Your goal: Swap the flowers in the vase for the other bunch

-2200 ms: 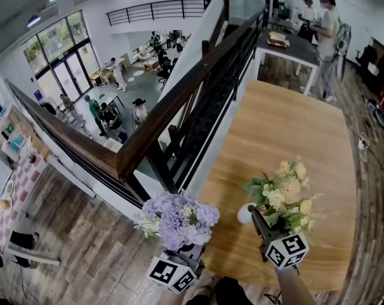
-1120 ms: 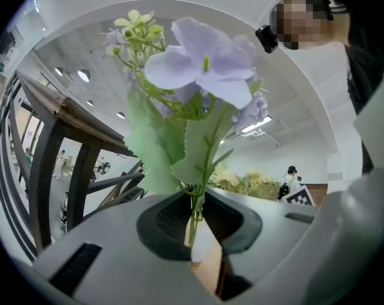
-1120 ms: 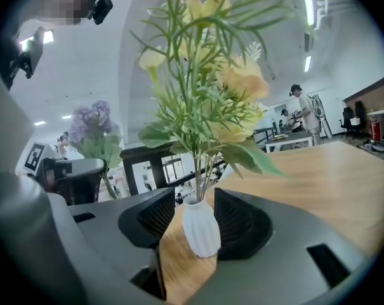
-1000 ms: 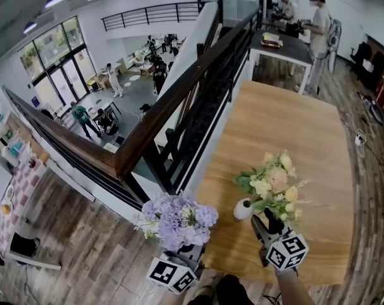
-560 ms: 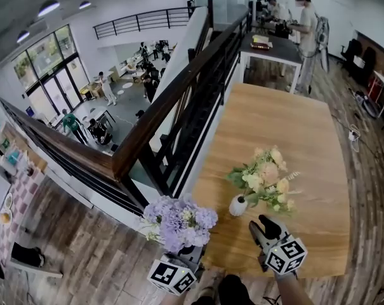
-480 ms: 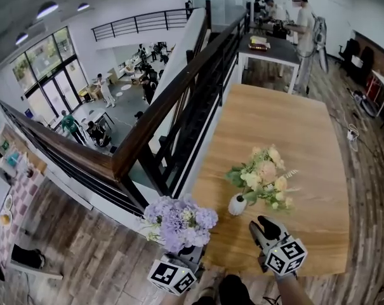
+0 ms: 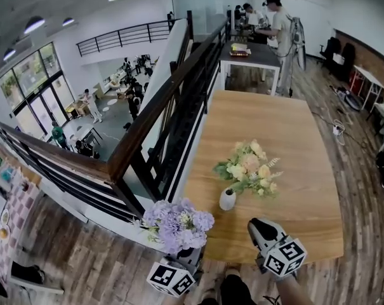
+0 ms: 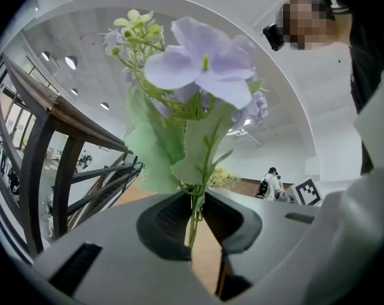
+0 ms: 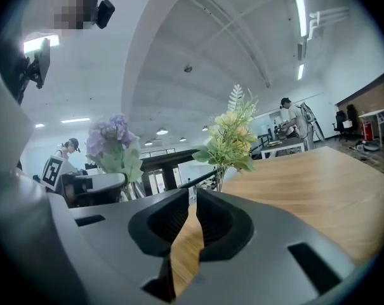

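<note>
A yellow and cream flower bunch (image 7: 247, 168) stands in a small white vase (image 7: 227, 199) on the wooden table (image 7: 287, 126). My right gripper (image 7: 258, 226) hovers just behind the vase near the table's front edge. Its jaws have just been closing and now stand shut with nothing between them (image 9: 193, 211). In the right gripper view the yellow bunch (image 9: 231, 135) rises ahead. My left gripper (image 7: 190, 254), off the table's left front corner, is shut on the stems of a purple flower bunch (image 7: 178, 222). In the left gripper view, the green stem (image 8: 193, 218) runs between the pads below the purple blooms (image 8: 201, 68).
A dark wooden railing (image 7: 160, 100) runs along the table's left side, with a drop to a lower floor beyond it. A dark table (image 7: 252, 53) with people beside it stands at the far end. Plank flooring surrounds the table.
My right gripper has drawn back from the yellow bunch toward the table's front edge and its jaws have closed. The yellow bunch stays in the vase. The left gripper keeps hold of the purple bunch.
</note>
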Action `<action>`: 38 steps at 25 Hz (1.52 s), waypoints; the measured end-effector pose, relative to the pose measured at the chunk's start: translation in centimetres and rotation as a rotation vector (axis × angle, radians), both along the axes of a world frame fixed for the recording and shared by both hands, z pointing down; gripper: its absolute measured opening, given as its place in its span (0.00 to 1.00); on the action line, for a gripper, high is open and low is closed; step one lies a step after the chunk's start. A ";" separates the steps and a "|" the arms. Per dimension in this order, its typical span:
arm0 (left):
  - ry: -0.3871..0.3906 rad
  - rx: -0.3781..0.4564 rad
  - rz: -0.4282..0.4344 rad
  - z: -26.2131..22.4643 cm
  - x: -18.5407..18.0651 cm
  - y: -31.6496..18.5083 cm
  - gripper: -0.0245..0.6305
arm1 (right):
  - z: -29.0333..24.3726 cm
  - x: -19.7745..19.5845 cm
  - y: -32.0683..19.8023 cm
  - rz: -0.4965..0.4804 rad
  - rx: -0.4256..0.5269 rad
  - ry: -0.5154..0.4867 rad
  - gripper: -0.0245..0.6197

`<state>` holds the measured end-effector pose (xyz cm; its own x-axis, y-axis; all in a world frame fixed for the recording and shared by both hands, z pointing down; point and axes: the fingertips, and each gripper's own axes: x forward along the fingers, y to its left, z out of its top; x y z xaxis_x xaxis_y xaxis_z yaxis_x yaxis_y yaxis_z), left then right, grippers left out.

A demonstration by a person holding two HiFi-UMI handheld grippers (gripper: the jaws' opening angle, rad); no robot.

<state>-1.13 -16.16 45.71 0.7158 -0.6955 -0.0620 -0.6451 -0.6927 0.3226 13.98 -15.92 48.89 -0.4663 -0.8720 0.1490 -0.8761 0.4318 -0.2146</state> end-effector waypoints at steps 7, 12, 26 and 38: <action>-0.001 0.013 0.060 -0.4 0.2 2.7 0.12 | -1.8 -0.5 3.6 0.036 0.032 0.013 0.12; -0.002 0.028 0.104 -0.8 0.2 4.8 0.12 | -3.0 -1.3 6.6 0.051 0.057 0.013 0.12; 0.008 0.044 0.105 -1.6 -0.6 8.7 0.12 | -4.9 -3.2 10.7 0.017 0.098 0.029 0.12; 0.014 0.032 0.090 -1.5 -1.7 14.5 0.12 | -5.4 -4.5 16.0 -0.007 0.107 0.021 0.12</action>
<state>-2.78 -1.67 44.26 0.7742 -0.6260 -0.0937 -0.5755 -0.7578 0.3076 9.48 0.08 43.47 -0.4701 -0.8802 0.0648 -0.8768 0.4573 -0.1484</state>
